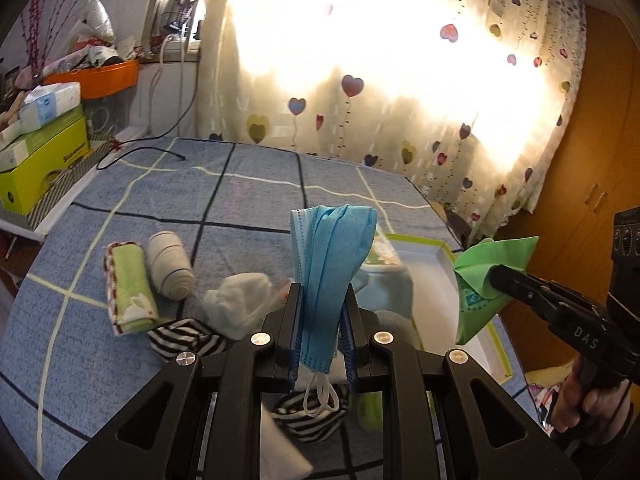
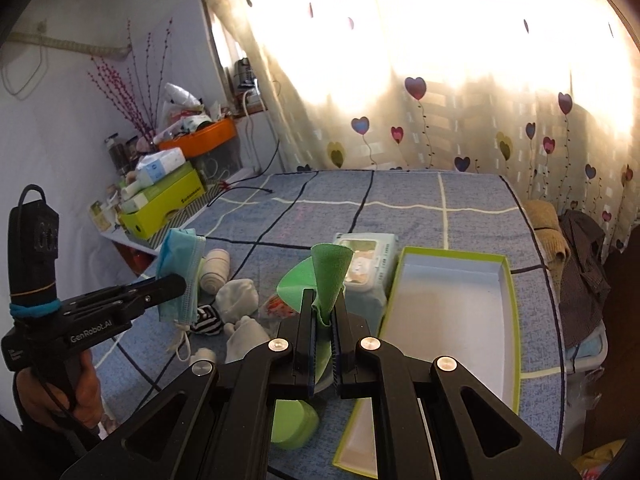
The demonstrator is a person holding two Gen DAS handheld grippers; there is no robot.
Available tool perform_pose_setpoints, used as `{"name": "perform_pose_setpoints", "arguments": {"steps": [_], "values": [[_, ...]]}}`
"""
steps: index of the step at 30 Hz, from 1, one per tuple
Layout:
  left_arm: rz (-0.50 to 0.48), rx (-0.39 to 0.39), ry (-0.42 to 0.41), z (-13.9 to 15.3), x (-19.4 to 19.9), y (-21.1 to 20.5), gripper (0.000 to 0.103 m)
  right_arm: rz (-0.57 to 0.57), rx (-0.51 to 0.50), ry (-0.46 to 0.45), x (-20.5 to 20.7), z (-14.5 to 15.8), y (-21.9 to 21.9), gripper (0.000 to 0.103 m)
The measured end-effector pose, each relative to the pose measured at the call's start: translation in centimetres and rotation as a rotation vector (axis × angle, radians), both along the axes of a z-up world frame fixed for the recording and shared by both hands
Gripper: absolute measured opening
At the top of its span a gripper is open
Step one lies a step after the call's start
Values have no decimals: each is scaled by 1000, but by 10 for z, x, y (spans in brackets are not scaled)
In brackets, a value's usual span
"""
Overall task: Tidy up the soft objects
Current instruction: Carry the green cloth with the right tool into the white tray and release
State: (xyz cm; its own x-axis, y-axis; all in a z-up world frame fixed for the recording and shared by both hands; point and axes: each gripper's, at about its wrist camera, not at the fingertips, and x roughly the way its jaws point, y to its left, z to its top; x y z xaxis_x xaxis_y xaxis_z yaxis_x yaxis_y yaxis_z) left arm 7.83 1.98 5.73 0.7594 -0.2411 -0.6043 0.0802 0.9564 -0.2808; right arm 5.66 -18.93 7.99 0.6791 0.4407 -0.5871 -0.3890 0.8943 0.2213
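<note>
My left gripper (image 1: 322, 292) is shut on a folded blue face mask (image 1: 332, 264) and holds it above the bed; it also shows in the right wrist view (image 2: 178, 276). My right gripper (image 2: 325, 298) is shut on a green cloth (image 2: 328, 276), seen from the left wrist view too (image 1: 486, 276). An open green-rimmed box (image 2: 508, 304) with a white inside lies on the blue checked bedspread (image 2: 400, 216) to the right. On the bed lie a green rolled towel (image 1: 130, 288), a beige bandage roll (image 1: 170, 270), white socks (image 1: 236, 308) and striped socks (image 1: 184, 338).
A wet-wipes pack (image 2: 366, 264) lies left of the box. A green round case (image 2: 292, 424) lies under my right gripper. Cluttered shelf with boxes (image 1: 44, 160) and an orange basket (image 1: 100, 78) stands left. A heart-print curtain (image 1: 400, 80) hangs behind; clothes (image 2: 580, 272) pile right.
</note>
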Motion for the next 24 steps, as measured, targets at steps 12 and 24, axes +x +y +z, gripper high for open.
{"name": "perform_pose_setpoints", "arguments": {"steps": [12,24], "values": [[-143,11,-14,16,13,-72,18,-109,24,27,2,-13,-63,6],[-229,47,90,-12,39,-134,18,-151,-9,143,31,-61,-94,6]]}}
